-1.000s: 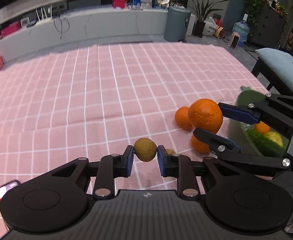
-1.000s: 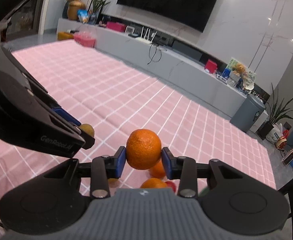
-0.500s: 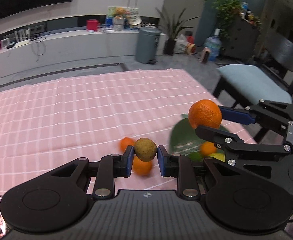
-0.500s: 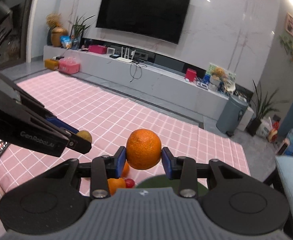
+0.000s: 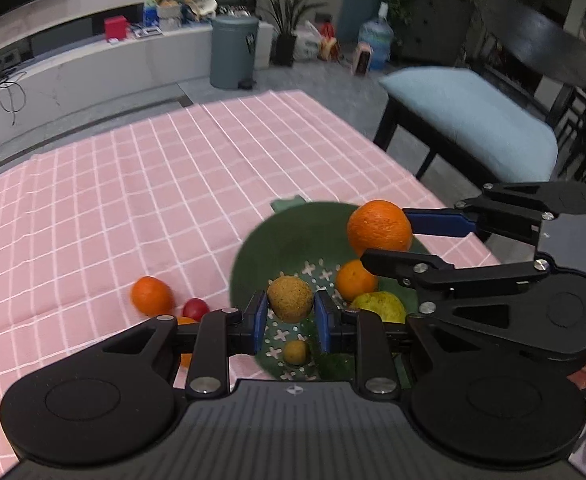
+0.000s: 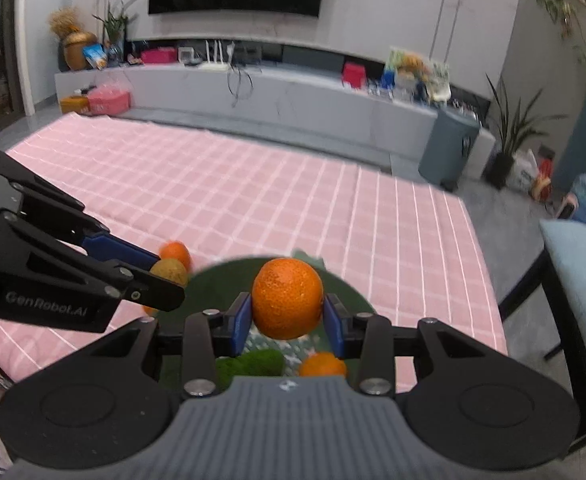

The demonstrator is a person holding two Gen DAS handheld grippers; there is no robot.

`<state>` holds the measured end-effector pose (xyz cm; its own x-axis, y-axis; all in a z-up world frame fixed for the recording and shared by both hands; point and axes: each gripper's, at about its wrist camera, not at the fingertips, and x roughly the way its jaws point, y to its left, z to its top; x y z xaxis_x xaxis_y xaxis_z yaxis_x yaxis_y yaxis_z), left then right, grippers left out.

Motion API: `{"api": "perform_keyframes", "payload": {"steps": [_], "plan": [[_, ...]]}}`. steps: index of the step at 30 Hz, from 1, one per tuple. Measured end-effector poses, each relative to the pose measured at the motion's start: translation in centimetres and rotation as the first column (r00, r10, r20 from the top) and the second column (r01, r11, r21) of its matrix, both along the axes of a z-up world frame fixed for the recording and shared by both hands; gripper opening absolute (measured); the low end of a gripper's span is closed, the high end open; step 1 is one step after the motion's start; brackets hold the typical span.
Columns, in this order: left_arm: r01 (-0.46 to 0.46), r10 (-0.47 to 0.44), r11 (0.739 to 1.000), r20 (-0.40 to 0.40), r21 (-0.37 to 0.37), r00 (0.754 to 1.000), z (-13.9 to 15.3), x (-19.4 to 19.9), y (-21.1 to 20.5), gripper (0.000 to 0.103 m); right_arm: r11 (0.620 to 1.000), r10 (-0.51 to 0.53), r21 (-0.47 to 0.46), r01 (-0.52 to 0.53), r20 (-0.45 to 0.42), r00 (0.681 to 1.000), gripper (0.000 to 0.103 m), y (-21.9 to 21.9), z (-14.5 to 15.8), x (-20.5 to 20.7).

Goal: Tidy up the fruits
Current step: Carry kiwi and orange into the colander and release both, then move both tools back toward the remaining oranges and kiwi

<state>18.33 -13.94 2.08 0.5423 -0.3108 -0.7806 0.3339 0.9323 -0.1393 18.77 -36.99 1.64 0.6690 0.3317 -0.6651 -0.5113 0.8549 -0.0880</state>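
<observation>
My left gripper [image 5: 290, 316] is shut on a small brown-green fruit [image 5: 290, 298] and holds it above the green basket [image 5: 277, 240]. My right gripper [image 6: 287, 320] is shut on a large orange [image 6: 287, 298], also above the basket [image 6: 221, 276]; it shows in the left wrist view [image 5: 379, 226] too. In the basket lie a small orange [image 5: 355, 280], a yellow-green pear [image 5: 381, 306], a small brown fruit [image 5: 296, 352] and a green leafy thing [image 6: 253, 364]. A small orange [image 5: 151, 295] and a red fruit [image 5: 195, 308] lie on the cloth left of the basket.
The pink checked tablecloth [image 5: 133, 200] covers the table. A chair with a light blue cushion [image 5: 469, 120] stands past the table's right edge. A grey bin [image 5: 233, 52] and a low white cabinet [image 6: 253, 96] stand beyond the far edge.
Both grippers have carried their fruits to the right, from over the cloth to above the green basket. The loose oranges on the cloth now lie to the left.
</observation>
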Motion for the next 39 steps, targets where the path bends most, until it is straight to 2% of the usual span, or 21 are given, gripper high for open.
{"api": "perform_keyframes", "payload": {"steps": [3,12,20,27,31,33,35,39], "plan": [[0.000,0.001,0.999,-0.031,0.034,1.000,-1.3,0.9,-1.3,0.028,1.000,-0.012,-0.017,0.012,-0.039,0.999,0.035,-0.2,-1.5,1.3],[-0.007,0.015,0.998,-0.111,0.070,0.994,-4.0,2.6,-2.0,0.028,0.996,0.016,-0.083,-0.024,-0.095,0.995,0.035,0.9,-5.0,4.1],[0.031,-0.016,0.993,-0.127,0.115,0.992,-5.1,3.1,-2.5,0.028,0.995,0.023,-0.098,-0.036,-0.132,0.991,0.036,1.1,-6.9,5.0],[0.037,-0.020,0.992,-0.141,0.118,0.990,-5.4,3.3,-2.6,0.028,0.991,0.039,-0.122,-0.056,-0.138,0.990,0.036,1.4,-7.3,4.8],[0.021,-0.006,0.994,-0.135,0.109,0.991,-5.1,3.1,-2.3,0.038,0.989,0.035,-0.137,-0.055,-0.144,0.989,0.038,1.5,-6.9,4.7],[0.019,-0.006,0.995,-0.129,0.097,0.992,-4.6,2.9,-2.0,0.043,0.988,0.031,-0.149,-0.050,-0.127,0.991,0.043,1.5,-6.5,4.3],[0.011,0.000,0.995,-0.107,0.103,0.994,-3.8,2.4,-1.8,0.053,0.986,0.026,-0.159,-0.043,-0.106,0.994,0.050,1.7,-5.8,4.0],[0.012,-0.008,0.997,-0.056,0.078,0.998,-2.0,1.1,-0.9,0.056,0.988,-0.012,-0.156,0.005,-0.045,0.999,0.057,1.5,-3.6,3.2]]}}
